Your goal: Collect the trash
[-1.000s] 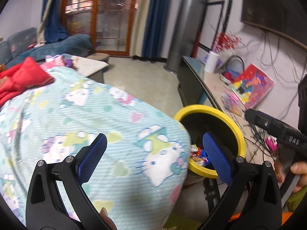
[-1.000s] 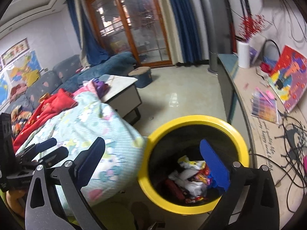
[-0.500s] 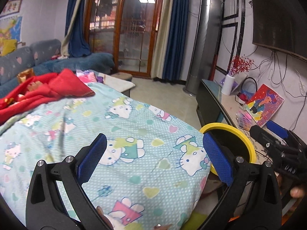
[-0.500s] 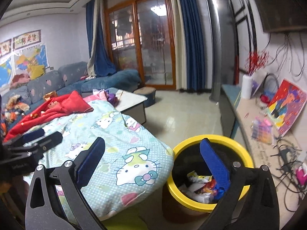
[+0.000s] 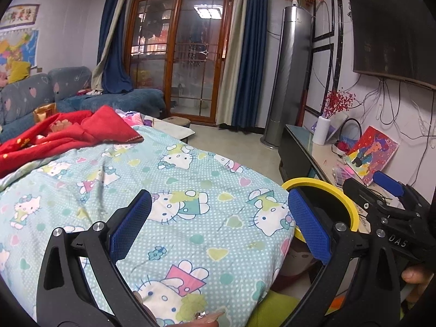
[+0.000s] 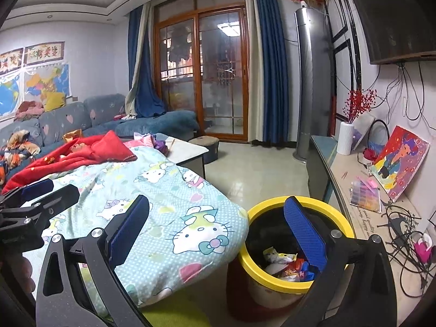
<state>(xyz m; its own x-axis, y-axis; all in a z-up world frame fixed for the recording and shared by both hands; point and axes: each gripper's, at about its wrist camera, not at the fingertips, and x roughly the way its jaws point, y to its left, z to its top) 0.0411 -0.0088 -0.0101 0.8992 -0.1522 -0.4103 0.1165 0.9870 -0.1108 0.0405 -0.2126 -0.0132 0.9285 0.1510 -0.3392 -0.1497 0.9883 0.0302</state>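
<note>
A yellow-rimmed trash bin stands on the floor beside the bed; snack wrappers lie inside it. In the left wrist view only part of its rim shows past the bedding. My left gripper is open and empty above the Hello Kitty quilt. My right gripper is open and empty, raised, with its right finger over the bin. Each gripper shows at the edge of the other's view, the right one and the left one.
A red blanket lies on the quilt's far side. A low TV cabinet on the right holds a painting, a white vase and tangled cables. A sofa and coffee table stand behind.
Both grippers have risen and tilted up from looking down at the bin to a level view across the room. Both stay open and empty.
</note>
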